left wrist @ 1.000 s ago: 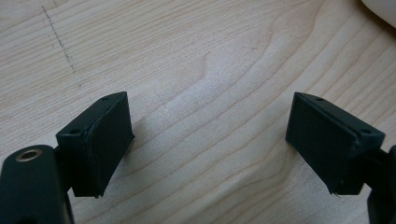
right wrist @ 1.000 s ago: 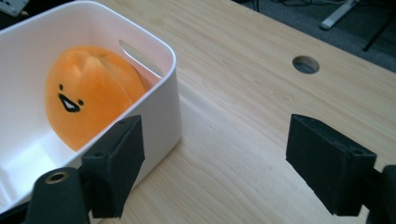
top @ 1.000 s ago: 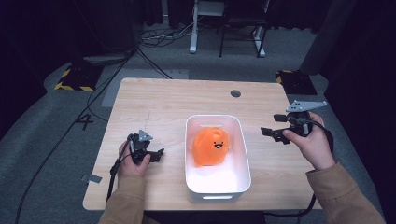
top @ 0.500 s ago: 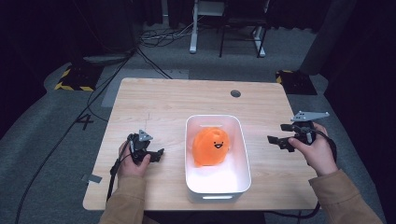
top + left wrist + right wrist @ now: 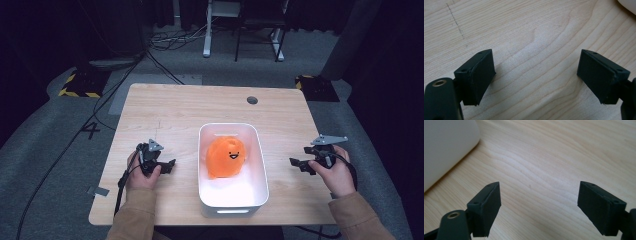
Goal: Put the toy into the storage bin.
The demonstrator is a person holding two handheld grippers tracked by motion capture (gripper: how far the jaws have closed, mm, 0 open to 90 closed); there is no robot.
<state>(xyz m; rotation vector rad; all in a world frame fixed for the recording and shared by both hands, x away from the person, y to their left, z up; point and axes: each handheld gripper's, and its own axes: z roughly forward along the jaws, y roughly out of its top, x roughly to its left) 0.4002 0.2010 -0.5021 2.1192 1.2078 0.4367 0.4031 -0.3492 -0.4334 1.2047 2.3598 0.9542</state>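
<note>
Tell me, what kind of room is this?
Probably a lab or workshop for recording. A wooden table stands on grey carpet, with cables trailing across the floor and yellow-black hazard tape nearby. On the table, a white tub holds an orange plush toy.

A light wooden table [image 5: 170, 107] is standing on a grey carpet floor [image 5: 45, 145], and a small round grey cap [image 5: 252, 100] is sitting in its far right part. The room around is staying very dark. Black cables [image 5: 165, 42] are lying on the floor behind the table, near the white legs of a desk [image 5: 206, 30]. Two yellow-and-black striped plates [image 5: 79, 84] are lying on the floor, one at each side. A white number four [image 5: 92, 130] is showing on the carpet at the left.
</note>
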